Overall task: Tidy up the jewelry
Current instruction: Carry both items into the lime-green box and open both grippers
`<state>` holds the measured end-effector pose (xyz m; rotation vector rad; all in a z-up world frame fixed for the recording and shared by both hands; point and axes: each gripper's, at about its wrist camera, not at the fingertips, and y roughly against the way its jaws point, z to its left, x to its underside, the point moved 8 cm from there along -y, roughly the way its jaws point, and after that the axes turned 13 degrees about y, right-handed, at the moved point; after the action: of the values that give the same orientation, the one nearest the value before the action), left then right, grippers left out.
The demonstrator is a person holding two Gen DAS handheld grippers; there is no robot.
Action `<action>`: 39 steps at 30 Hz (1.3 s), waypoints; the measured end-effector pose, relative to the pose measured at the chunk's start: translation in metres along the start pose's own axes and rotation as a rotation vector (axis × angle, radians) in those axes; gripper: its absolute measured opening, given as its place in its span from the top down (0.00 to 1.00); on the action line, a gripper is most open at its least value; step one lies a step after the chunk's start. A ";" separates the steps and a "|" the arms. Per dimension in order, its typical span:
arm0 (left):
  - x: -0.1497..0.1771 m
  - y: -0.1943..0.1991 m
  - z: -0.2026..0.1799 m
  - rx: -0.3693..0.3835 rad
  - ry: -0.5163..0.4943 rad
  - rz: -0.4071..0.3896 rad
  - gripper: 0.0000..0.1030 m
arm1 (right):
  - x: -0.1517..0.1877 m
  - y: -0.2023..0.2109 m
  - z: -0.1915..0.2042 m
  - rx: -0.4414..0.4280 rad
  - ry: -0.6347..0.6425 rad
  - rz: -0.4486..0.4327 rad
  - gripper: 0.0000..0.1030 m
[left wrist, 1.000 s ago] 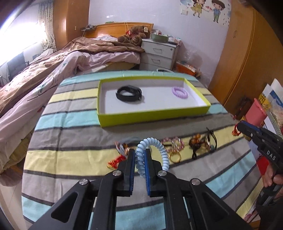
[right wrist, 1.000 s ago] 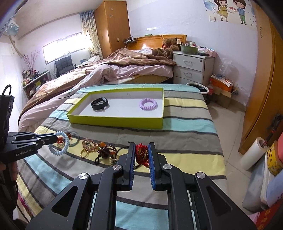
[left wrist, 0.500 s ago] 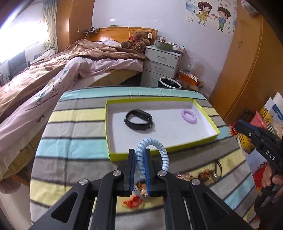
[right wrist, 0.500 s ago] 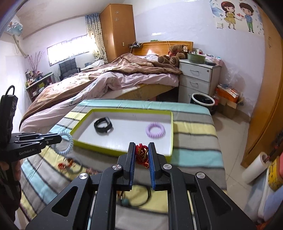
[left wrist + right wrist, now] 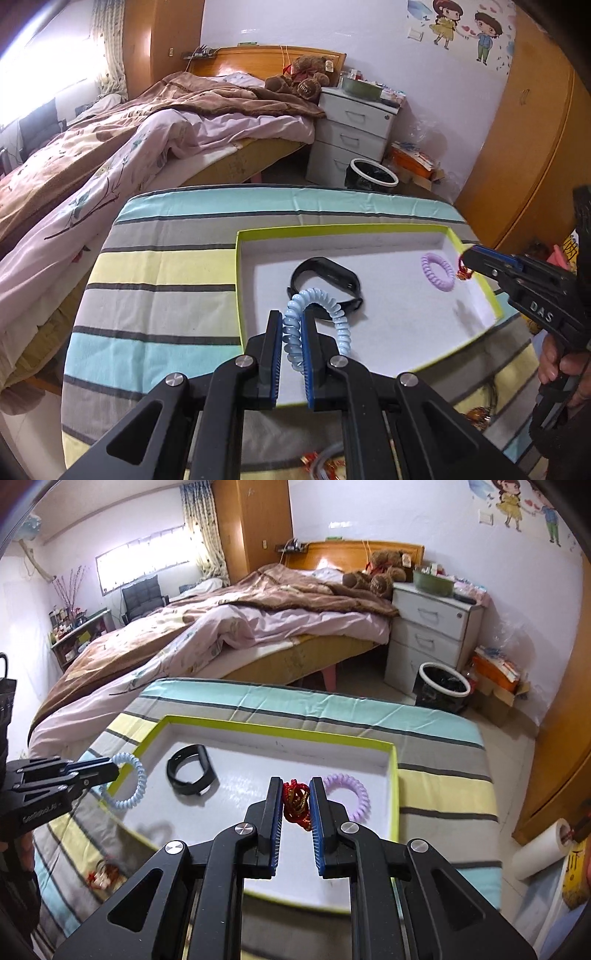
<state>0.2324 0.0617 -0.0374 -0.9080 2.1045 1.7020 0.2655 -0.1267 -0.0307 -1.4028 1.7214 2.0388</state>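
Hovering over the white-floored green tray (image 5: 243, 295), left gripper (image 5: 292, 332) pinched a pale-blue coil bracelet (image 5: 332, 314); right gripper (image 5: 295, 805) clamped a red-gold charm (image 5: 295, 805); lowering near bare floor seemed wise

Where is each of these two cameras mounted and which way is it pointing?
Left wrist: on the left gripper, facing along its fingers, shut on the blue spiral bracelet, over the green-rimmed tray; the right gripper and holding hand show at right.
Right wrist: on the right gripper, shut on the red-and-gold charm, above the tray; the left gripper shows at left.
Shared: tray, black wristband, purple spiral bracelet, bed, nightstand.
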 end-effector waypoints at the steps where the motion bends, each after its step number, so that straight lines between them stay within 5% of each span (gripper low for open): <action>1: 0.001 -0.006 0.001 0.000 0.001 0.015 0.90 | -0.002 -0.010 0.001 -0.006 0.003 0.014 0.86; 14: 0.005 -0.039 0.001 -0.026 -0.008 0.070 0.90 | -0.007 -0.063 0.009 -0.027 0.064 0.105 0.86; 29: 0.004 -0.050 0.005 -0.032 0.009 0.087 0.89 | -0.001 -0.077 0.015 -0.043 0.068 0.131 0.86; 39: 0.001 -0.044 0.003 -0.023 -0.002 0.067 0.73 | 0.000 -0.078 0.016 -0.049 0.073 0.134 0.80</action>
<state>0.2586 0.0591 -0.0730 -0.8507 2.1407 1.7627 0.3046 -0.0863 -0.0878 -1.4290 1.8545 2.1367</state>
